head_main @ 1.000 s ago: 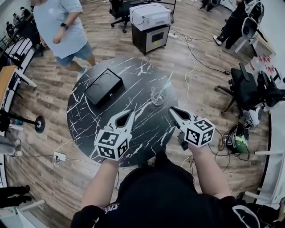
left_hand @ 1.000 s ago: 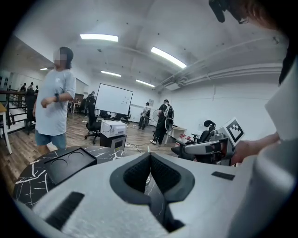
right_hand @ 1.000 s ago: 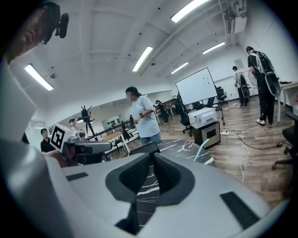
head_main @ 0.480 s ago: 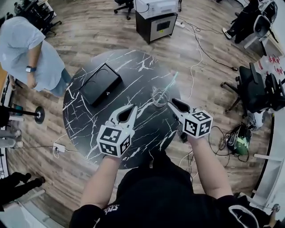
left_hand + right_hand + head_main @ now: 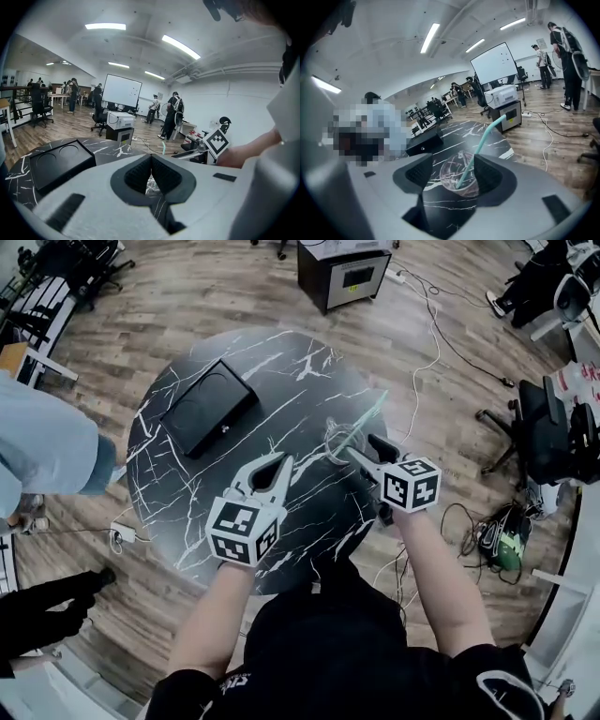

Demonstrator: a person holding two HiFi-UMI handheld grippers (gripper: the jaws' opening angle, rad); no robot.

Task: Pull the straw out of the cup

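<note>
Clear cup with teal straw on a veined black tabletop

The crinkled clear plastic cup (image 5: 339,439) (image 5: 461,180) stood near the edge of the round, white-veined black tabletop (image 5: 291,381), with the thin bent teal straw (image 5: 366,420) (image 5: 485,140) leaning inside it. The right claw (image 5: 364,451) (image 5: 454,161) was spreading its ribbed dark pads on either side of the cup without pressing on it. The left claw (image 5: 272,465) (image 5: 151,157) was pressed together and empty. A flat black box (image 5: 204,409) (image 5: 56,164) with two round recesses lay farther across.
</note>
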